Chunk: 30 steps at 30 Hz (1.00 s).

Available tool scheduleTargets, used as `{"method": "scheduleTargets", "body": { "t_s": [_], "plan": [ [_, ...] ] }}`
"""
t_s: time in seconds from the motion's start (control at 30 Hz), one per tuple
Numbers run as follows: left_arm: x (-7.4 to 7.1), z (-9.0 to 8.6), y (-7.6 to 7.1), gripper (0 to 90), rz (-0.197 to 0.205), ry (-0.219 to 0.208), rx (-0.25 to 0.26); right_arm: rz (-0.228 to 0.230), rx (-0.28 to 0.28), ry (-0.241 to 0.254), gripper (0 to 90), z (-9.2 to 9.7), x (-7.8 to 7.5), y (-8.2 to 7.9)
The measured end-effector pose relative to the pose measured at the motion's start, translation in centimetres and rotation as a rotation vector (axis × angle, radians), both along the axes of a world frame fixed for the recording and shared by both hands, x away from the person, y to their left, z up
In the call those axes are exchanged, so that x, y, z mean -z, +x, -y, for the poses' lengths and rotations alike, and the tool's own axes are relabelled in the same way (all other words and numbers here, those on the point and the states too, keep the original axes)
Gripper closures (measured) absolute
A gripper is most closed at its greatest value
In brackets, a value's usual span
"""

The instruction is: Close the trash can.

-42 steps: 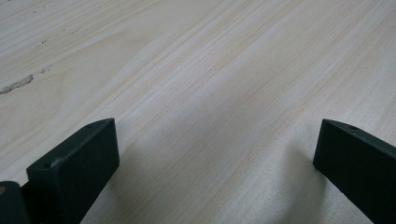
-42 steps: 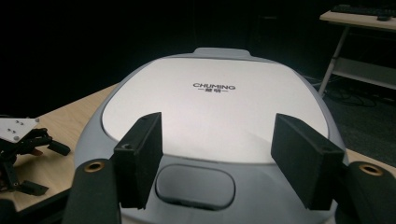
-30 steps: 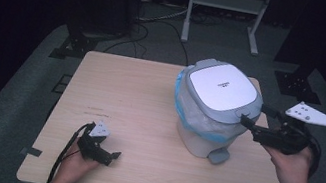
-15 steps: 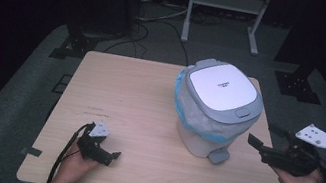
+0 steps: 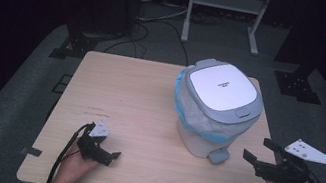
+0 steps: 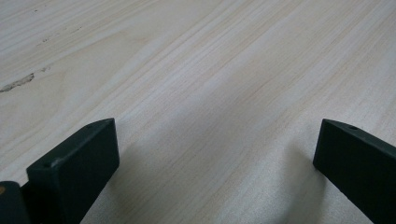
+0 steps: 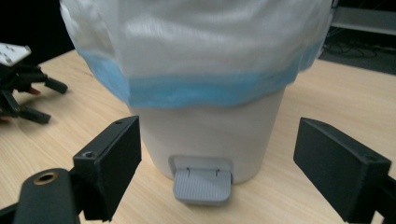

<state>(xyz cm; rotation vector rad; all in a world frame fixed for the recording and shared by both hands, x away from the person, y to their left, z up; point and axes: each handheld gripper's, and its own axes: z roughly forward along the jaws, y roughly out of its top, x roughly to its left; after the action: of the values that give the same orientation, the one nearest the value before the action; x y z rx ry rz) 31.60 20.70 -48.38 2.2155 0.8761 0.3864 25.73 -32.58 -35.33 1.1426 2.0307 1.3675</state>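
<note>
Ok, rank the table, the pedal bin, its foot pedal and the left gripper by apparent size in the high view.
1. table
2. pedal bin
3. left gripper
4. foot pedal, which looks close to the left gripper in size, so the last two are uncertain.

Pale wooden table point(image 5: 138, 102), white pedal bin point(image 5: 212, 115) upright on it.

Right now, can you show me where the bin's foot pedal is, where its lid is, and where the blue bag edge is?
foot pedal point(image 7: 202, 186): right gripper view, on its ribbed grey top.
lid point(image 5: 221, 88): high view, middle of the white top panel.
blue bag edge point(image 7: 201, 91): right gripper view, on the blue band around the bin.
</note>
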Motion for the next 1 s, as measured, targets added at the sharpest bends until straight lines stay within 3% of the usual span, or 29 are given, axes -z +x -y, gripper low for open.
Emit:
{"method": "scheduleTargets", "body": {
  "t_s": [0.7, 0.9, 1.0],
  "plan": [
    [0.0, 0.0, 0.0, 0.0, 0.003, -0.004, 0.000, -0.069, -0.004, -0.085, 7.5, 0.2, 8.0, 1.1],
    [0.0, 0.0, 0.0, 0.0, 0.003, -0.004, 0.001, -0.120, -0.001, -0.133, 7.5, 0.3, 10.0, 1.6],
    [0.0, 0.0, -0.1, 0.0, 0.003, -0.004, 0.001, -0.146, -0.005, -0.151, 3.1, 0.3, 10.8, 1.8]
  ]
}}
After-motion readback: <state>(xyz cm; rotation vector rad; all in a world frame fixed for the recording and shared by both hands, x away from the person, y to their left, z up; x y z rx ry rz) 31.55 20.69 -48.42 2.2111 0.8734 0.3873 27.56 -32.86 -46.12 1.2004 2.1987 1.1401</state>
